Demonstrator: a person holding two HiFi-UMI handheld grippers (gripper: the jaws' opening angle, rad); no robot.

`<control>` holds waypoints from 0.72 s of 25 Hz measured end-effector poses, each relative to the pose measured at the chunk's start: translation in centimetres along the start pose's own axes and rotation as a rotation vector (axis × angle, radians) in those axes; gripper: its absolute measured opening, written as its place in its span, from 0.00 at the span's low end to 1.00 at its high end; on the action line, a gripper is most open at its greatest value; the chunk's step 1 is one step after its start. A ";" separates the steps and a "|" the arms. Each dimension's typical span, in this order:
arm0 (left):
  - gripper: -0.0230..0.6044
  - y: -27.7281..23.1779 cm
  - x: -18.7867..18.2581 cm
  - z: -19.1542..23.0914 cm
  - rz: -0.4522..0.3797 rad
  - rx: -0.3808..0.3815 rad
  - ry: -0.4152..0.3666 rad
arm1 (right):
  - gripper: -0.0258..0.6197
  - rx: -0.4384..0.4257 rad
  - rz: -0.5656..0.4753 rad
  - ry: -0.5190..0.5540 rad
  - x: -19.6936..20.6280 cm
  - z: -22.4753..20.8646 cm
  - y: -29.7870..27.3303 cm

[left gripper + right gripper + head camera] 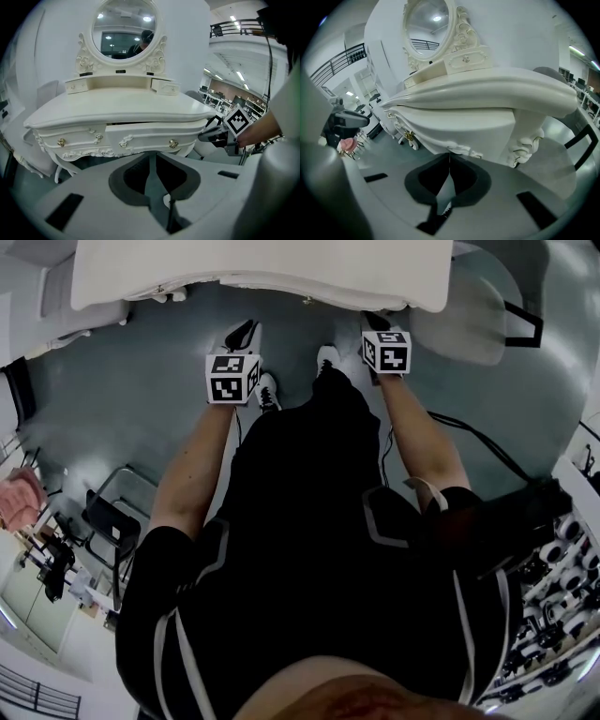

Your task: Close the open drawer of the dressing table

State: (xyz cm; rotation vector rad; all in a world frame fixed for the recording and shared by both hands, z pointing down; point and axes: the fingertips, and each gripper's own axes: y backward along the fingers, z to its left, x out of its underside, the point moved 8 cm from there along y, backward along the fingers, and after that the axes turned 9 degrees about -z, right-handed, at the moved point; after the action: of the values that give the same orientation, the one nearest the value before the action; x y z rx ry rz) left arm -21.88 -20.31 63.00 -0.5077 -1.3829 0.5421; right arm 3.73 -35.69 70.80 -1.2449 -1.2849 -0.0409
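Observation:
The white dressing table (122, 105) with its oval mirror (124, 28) stands just ahead of me. Its wide front drawer (150, 136), with gold knobs, sticks out a little from the frame, and a dark gap shows above it. The drawer to its left (70, 138) sits flush. My left gripper (150, 157) is shut and empty, a short way in front of the open drawer. My right gripper (449, 157) is also shut and empty, low near the table's right front corner (525, 140). In the head view both grippers, left (242, 332) and right (375, 322), are held under the tabletop's edge (262, 282).
A grey chair (478, 315) stands right of the table. A black chair (112, 521) and a pink seat (21, 498) are behind at the left. A cable (478, 437) runs over the floor to shelves of gear (562, 549) at the right.

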 end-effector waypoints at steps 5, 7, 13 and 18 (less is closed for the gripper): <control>0.09 0.2 -0.8 0.1 -0.017 -0.006 0.012 | 0.05 0.001 -0.017 -0.048 -0.8 -0.2 -1.0; 0.09 0.3 -1.4 -0.1 -0.024 -0.020 0.012 | 0.05 -0.004 -0.028 -0.051 -1.1 -0.5 -1.3; 0.07 0.8 -2.3 -0.6 -0.043 -0.057 0.015 | 0.05 0.001 -0.037 -0.048 -2.1 -1.5 -1.9; 0.07 1.8 -2.5 -0.7 -0.035 -0.092 0.020 | 0.05 0.004 -0.050 -0.074 -2.3 -1.7 -2.1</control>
State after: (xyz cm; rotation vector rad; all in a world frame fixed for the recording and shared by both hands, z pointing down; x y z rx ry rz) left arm -21.52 -20.52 59.86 -0.5612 -1.3996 0.4453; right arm 2.67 -39.07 70.88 -1.2205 -1.3795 -0.0276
